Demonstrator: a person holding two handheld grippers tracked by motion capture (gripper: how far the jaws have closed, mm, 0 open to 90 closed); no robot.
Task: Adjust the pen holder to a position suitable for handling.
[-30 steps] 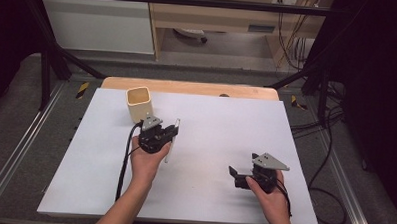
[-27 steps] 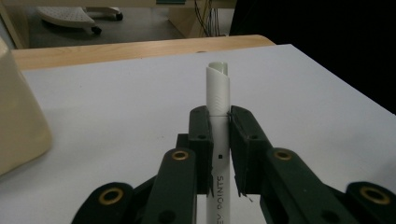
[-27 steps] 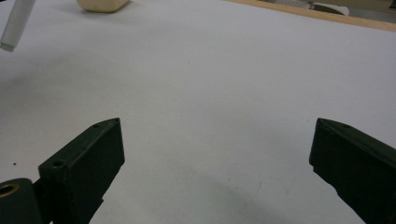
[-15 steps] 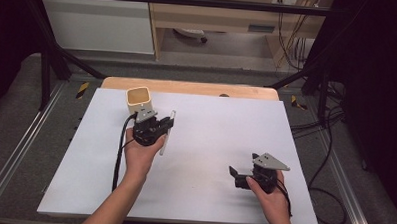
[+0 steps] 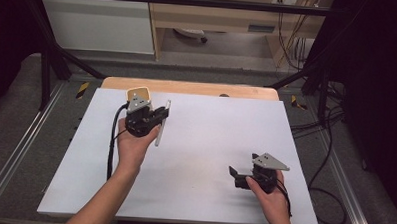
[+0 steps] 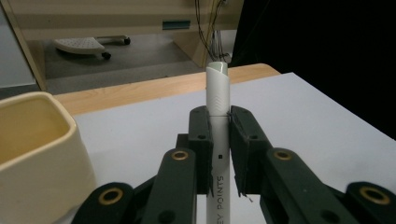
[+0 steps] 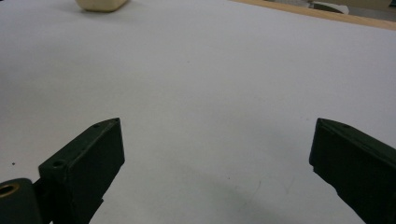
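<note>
- High view: left gripper (image 5: pixel 153 121) clamped on white pen (image 5: pixel 162 121), lifted just beside cream cup (image 5: pixel 137 94) at white table (image 5: pixel 206 132) far-left
- Right gripper (image 5: pixel 240 176): jaws wide, nothing between, near-right of table

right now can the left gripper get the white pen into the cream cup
Probably yes. The left gripper is shut on the white pen, the cream cup sits just beyond it, mouth open, nothing between.
</note>
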